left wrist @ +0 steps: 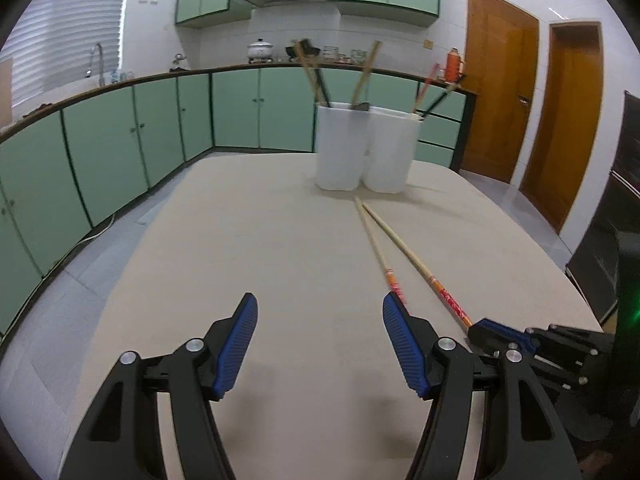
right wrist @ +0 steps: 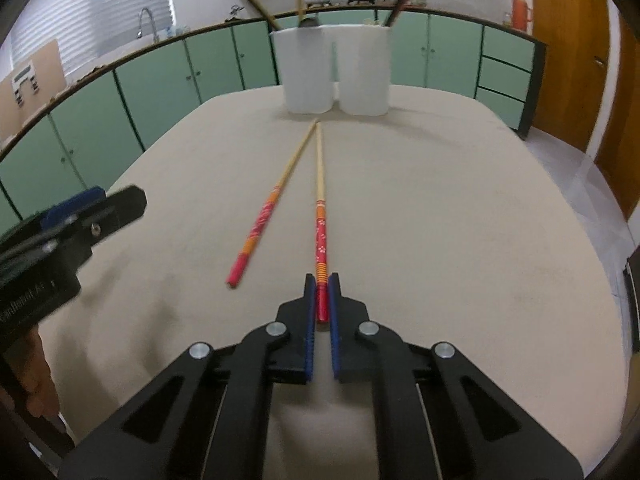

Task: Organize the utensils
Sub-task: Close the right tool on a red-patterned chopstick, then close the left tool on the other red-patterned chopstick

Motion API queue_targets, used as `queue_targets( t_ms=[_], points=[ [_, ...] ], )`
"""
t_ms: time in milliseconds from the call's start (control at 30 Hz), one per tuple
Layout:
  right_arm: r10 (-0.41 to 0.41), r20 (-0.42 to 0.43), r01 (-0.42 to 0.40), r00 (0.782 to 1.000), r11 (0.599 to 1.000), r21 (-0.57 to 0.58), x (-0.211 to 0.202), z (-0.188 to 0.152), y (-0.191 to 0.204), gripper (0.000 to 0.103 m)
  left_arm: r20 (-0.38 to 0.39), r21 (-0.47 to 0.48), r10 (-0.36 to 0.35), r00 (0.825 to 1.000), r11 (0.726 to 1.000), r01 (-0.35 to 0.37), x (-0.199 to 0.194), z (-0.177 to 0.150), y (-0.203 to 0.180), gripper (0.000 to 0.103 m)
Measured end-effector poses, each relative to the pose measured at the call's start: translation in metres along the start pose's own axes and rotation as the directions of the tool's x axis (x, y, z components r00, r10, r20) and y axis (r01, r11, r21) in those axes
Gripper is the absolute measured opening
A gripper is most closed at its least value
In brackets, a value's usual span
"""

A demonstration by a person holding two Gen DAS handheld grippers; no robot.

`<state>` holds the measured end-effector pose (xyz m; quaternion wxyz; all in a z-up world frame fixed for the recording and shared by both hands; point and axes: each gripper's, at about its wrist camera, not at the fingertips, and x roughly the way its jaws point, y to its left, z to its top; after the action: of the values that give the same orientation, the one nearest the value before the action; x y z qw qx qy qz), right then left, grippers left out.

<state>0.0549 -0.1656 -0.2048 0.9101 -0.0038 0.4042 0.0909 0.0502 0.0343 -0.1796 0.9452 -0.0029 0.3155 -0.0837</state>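
Note:
Two chopsticks with red and orange handles lie on the beige table (right wrist: 440,200), tips toward two white holders. My right gripper (right wrist: 321,282) is shut on the red end of the right chopstick (right wrist: 320,184). The left chopstick (right wrist: 276,192) lies free beside it. In the left wrist view my left gripper (left wrist: 318,306) is open and empty above the table, with the left chopstick (left wrist: 374,240) just past its right finger and the right chopstick (left wrist: 404,246) running to the right gripper (left wrist: 486,330). The holders (left wrist: 340,148) (left wrist: 390,152) hold several utensils.
The white holders (right wrist: 308,72) (right wrist: 364,72) stand side by side at the table's far edge. Green cabinets and a counter with pots ring the room. Wooden doors (left wrist: 496,92) are at the right. The left gripper (right wrist: 76,220) shows at the left of the right wrist view.

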Motion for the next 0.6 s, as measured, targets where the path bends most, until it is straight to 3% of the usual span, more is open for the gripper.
queue_targets(
  t_ms=[333, 600],
  points=[
    [-0.082, 0.018, 0.079, 0.996, 0.988, 0.130, -0.010, -0.001, -0.056, 0.005, -0.077, 0.055, -0.069, 0.995, 0.996, 0.073, 0.025, -0.011, -0.054, 0.062],
    [-0.101, 0.051, 0.092, 0.994, 0.985, 0.146, -0.012, 0.001, -0.072, 0.005, -0.159, 0.065, -0.072, 0.985, 0.994, 0.083, 0.045, -0.018, -0.070, 0.033]
  ],
)
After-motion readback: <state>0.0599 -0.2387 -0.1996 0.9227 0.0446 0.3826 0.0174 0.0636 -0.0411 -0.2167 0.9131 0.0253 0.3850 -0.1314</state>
